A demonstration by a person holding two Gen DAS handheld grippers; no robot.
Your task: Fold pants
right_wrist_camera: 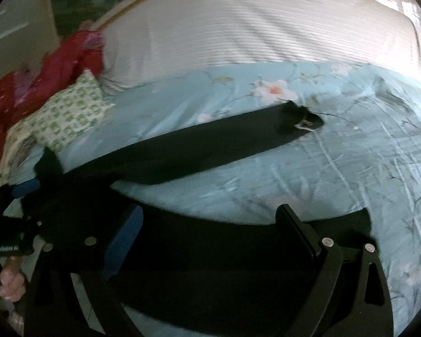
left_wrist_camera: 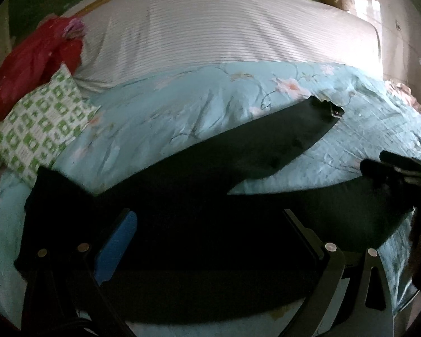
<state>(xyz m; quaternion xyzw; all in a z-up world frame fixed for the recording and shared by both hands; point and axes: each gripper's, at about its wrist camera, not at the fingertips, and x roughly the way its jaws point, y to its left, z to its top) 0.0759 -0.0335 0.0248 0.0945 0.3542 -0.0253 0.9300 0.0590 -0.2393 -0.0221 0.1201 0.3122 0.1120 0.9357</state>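
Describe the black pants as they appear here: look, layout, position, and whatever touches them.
The black pants are plain dark cloth, spread on the pale blue floral quilt. The two legs are splayed apart in a V; the far leg runs diagonally to a ruffled cuff. The waist end lies by the green-patterned pillow. The left gripper and right gripper hover over the near part, jaws open; contact cannot be judged.

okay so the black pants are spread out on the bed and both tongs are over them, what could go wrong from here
1. The black pants lie on a soft, wrinkled floral quilt; a grab by the open left tongs could pinch quilt along with pants.
2. The legs lie splayed, and the far leg's cuff looks bunched, so folding now may trap creases or misalign the hems.
3. The right tongs hang open over dark fabric; layers are hard to distinguish, so they might catch only one.
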